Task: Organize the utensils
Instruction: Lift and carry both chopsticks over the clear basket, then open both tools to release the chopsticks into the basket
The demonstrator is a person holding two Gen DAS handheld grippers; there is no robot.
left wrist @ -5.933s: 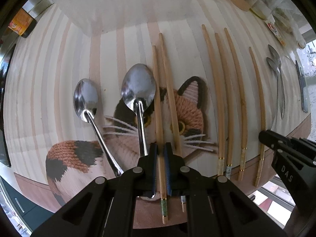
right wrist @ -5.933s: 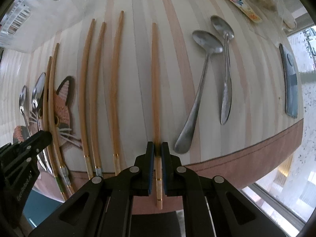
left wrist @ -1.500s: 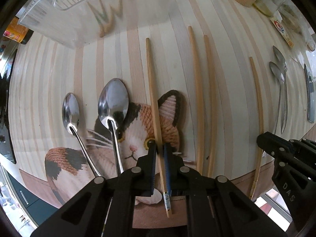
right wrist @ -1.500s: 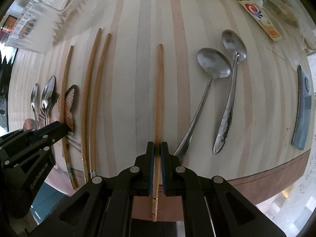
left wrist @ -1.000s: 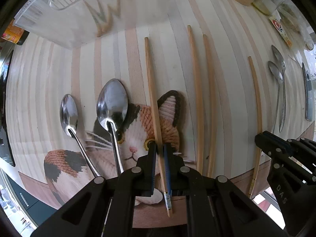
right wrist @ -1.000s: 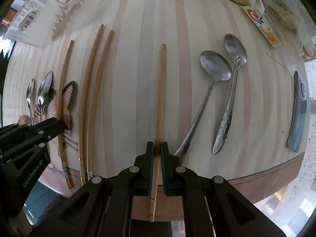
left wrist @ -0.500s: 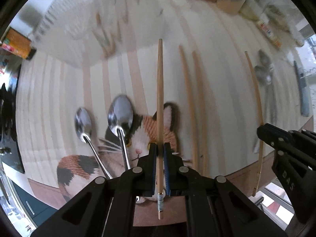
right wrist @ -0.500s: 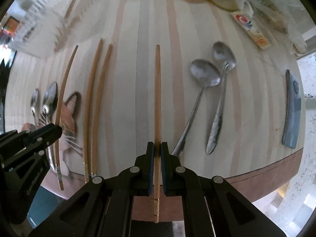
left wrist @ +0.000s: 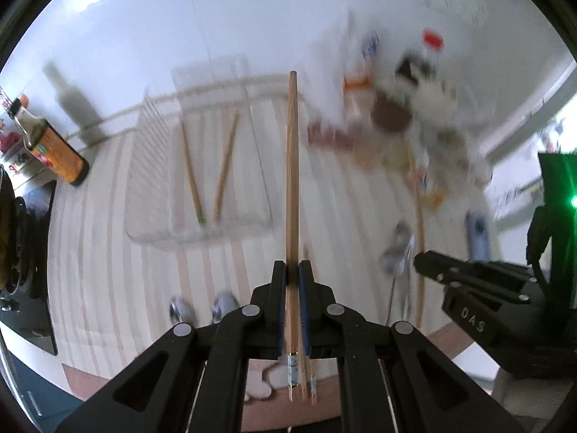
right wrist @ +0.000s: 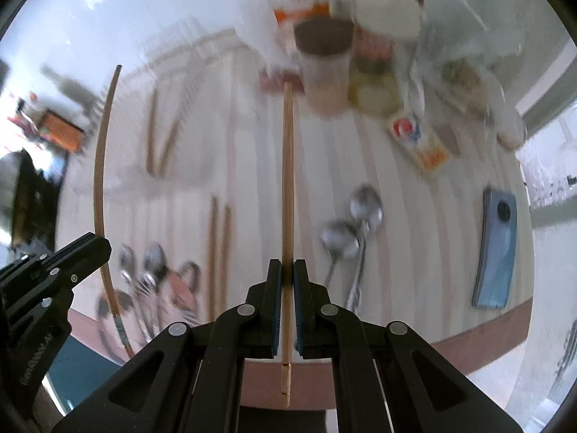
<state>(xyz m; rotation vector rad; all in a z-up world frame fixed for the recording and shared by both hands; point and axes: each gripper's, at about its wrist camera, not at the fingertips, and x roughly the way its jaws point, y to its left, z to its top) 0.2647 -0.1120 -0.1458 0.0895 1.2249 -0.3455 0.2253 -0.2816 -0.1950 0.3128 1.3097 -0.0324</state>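
My left gripper (left wrist: 292, 270) is shut on a wooden chopstick (left wrist: 291, 180) and holds it lifted above the striped table mat, tip pointing away. My right gripper (right wrist: 287, 270) is shut on another wooden chopstick (right wrist: 287, 187), also lifted. A clear plastic tray (left wrist: 151, 195) at the far left holds two chopsticks (left wrist: 207, 173). Two chopsticks (right wrist: 220, 245) still lie on the mat, with two spoons (right wrist: 144, 263) to their left and two spoons (right wrist: 353, 231) to the right. The right gripper shows in the left wrist view (left wrist: 425, 265), the left gripper in the right wrist view (right wrist: 97, 243).
A soy sauce bottle (left wrist: 47, 144) stands at the far left beside a dark stove (left wrist: 21, 252). Jars, cups and packets (right wrist: 342, 54) crowd the back right. A blue phone (right wrist: 496, 249) lies at the right. The mat's front edge (right wrist: 468, 339) is close below.
Both grippers have risen and tilted up with their chopsticks, so the view now reaches the back wall and the tray; the table looks further away and blurred.
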